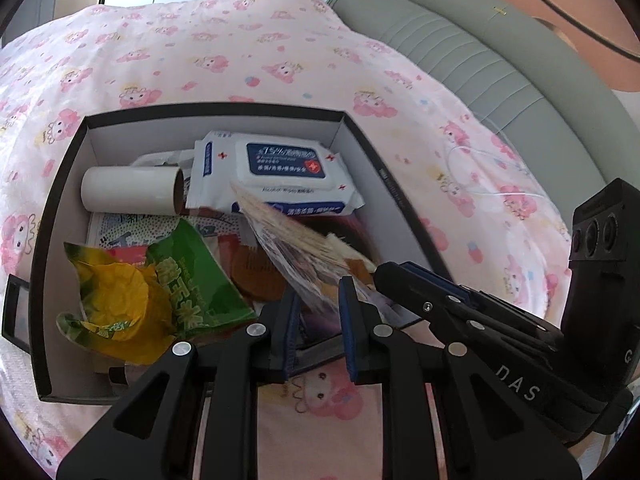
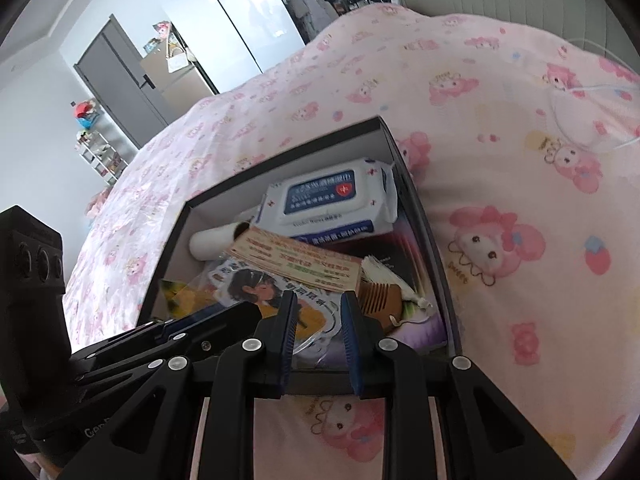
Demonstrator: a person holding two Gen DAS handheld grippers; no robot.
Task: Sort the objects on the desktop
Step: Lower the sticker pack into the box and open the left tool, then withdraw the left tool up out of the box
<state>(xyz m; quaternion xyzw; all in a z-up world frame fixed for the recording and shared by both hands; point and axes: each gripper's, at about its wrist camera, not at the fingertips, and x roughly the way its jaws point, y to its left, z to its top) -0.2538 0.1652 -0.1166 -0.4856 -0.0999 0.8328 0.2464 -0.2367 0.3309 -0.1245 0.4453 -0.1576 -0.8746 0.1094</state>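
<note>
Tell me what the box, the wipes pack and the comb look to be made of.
Box: likely cardboard, matte black outside, white inside, with thin folded walls. Wipes pack: soft glossy plastic film, crinkled at the sealed ends. Comb: seemingly wood, brown and matte.

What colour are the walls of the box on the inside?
White inside, black outside; the left wrist view shows it best.

Both wrist views close above box (image 1: pixel 360 140), side-by-side

Black box (image 1: pixel 60 200), wipes pack (image 1: pixel 276 172), open fingers (image 1: pixel 347 312)
</note>
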